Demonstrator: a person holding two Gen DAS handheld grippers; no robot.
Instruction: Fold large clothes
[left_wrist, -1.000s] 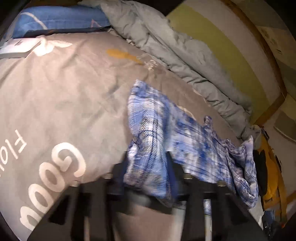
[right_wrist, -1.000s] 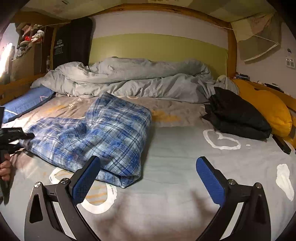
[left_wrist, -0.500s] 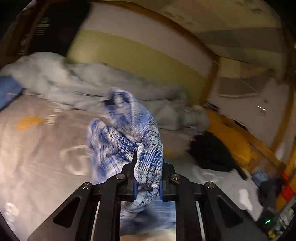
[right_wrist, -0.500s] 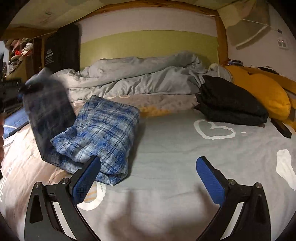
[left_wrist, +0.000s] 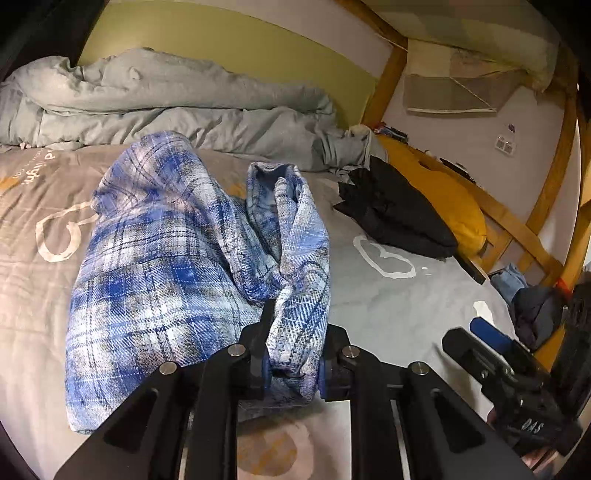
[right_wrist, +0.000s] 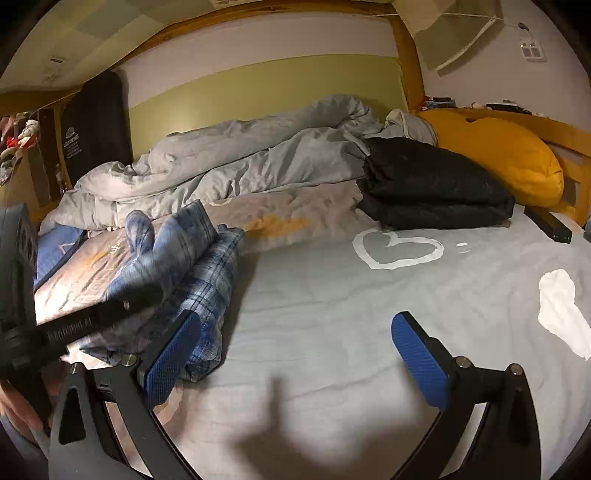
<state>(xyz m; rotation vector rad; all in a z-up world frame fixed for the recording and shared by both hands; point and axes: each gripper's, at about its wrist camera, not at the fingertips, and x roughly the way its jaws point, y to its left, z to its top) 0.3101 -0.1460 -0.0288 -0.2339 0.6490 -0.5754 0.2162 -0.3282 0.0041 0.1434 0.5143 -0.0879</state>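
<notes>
A bunched edge of the blue plaid shirt (left_wrist: 162, 280) is pinched in the left gripper (left_wrist: 291, 369), whose jaws are opening, so the fold can be laid over the rest lying ahead on the bed (left_wrist: 388, 306). The right gripper (right_wrist: 295, 354), spread wide and empty, is kept beside the shirt's right edge, ready to assist.

Black claw (right_wrist: 295, 354) frames, blue pads (right_wrist: 170, 360), silver screws
</notes>
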